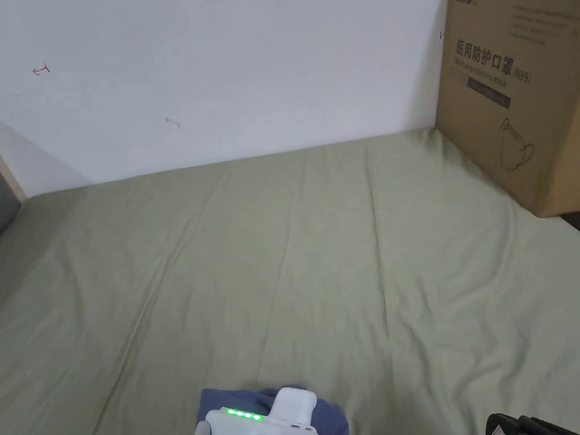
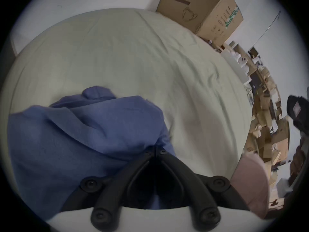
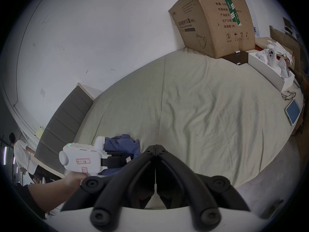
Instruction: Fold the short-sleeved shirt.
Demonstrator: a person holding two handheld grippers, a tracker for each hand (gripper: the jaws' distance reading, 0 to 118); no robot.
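A blue short-sleeved shirt (image 2: 80, 135) lies bunched on the pale green bed sheet (image 1: 317, 255), close to the near edge. My left gripper (image 2: 155, 149) is shut, with a fold of the shirt pinched between its black jaws. Its white body (image 1: 260, 416) with green lights sits over the shirt (image 1: 328, 416) at the bottom of the head view. From the right gripper view, the left gripper (image 3: 117, 154) and the shirt (image 3: 123, 143) are to the left. My right gripper (image 3: 155, 147) hangs over bare sheet, shut on nothing.
A large cardboard box (image 1: 510, 96) stands at the bed's far right corner against the white wall. A white tray of white parts (image 3: 270, 71), glasses (image 3: 288, 95) and a tablet (image 3: 293, 113) lie along the right edge. A grey headboard (image 3: 66, 118) is left, with a person (image 3: 21, 153) beyond it.
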